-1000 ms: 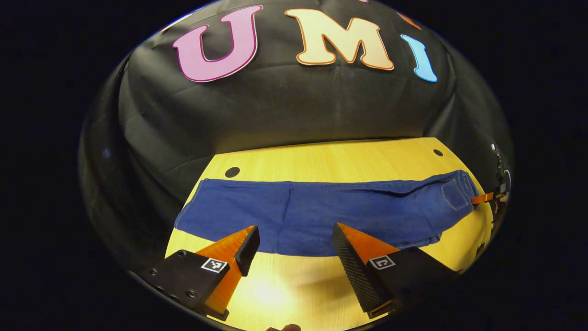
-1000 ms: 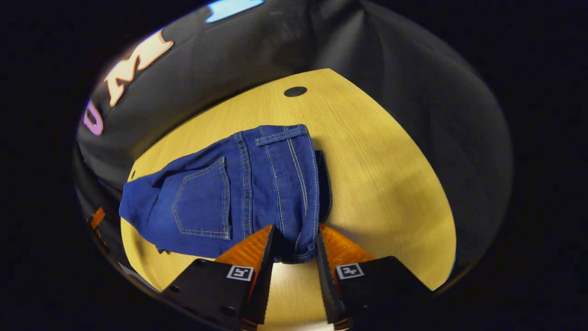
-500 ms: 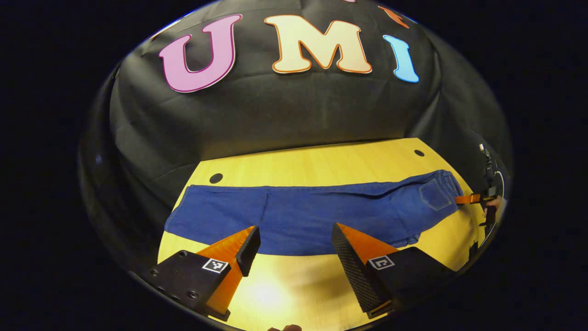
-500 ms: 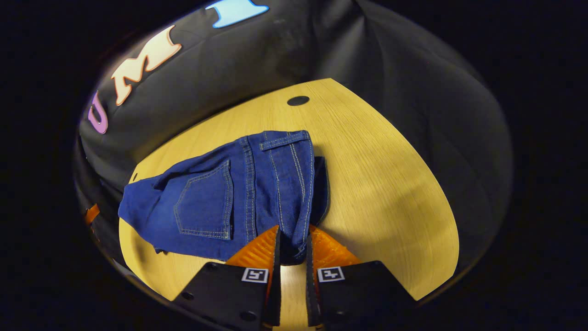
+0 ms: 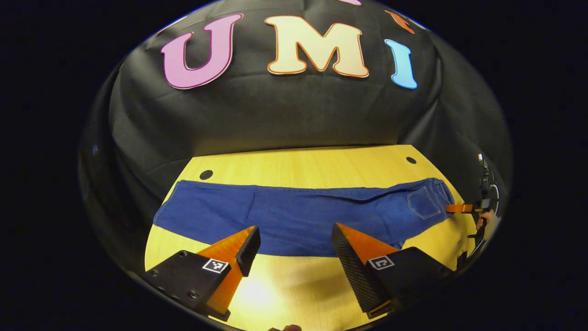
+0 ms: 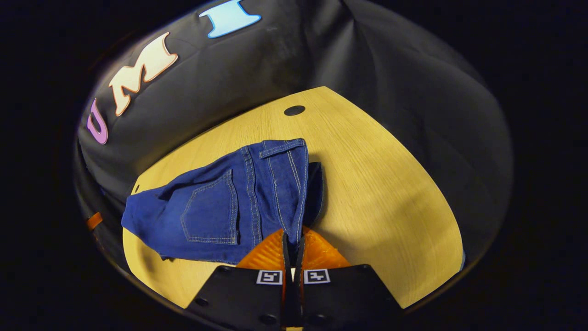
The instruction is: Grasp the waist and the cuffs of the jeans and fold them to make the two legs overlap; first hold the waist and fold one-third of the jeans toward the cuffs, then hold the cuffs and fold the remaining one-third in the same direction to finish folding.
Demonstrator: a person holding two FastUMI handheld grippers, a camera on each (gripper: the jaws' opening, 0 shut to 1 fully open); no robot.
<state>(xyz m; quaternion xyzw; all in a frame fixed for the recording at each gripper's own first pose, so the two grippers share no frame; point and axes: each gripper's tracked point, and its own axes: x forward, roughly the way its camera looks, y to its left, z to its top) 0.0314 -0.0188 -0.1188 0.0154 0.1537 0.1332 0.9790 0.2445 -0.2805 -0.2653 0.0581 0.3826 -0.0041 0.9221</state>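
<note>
In the right gripper view the right gripper (image 6: pixel 292 243) has its two fingers drawn almost together, pinching the near edge of the waist (image 6: pixel 294 184) of the jeans (image 6: pixel 220 207) between them. From that pinch the denim spreads away over the wooden table (image 6: pixel 381 193), the back pocket (image 6: pixel 210 214) facing up to the left of the waistband and a belt loop lying at the far end of the band.

In the left gripper view the left gripper (image 5: pixel 294 243) stands wide, its fingers well apart and holding nothing, poised just short of the near edge of the jeans (image 5: pixel 298 216). The jeans lie flat and stretched out across the table (image 5: pixel 312 165), the cuffs (image 5: pixel 161 214) at the left end and the waist at the far right, where the other gripper and the hand (image 5: pixel 482 223) holding it meet the cloth
</note>
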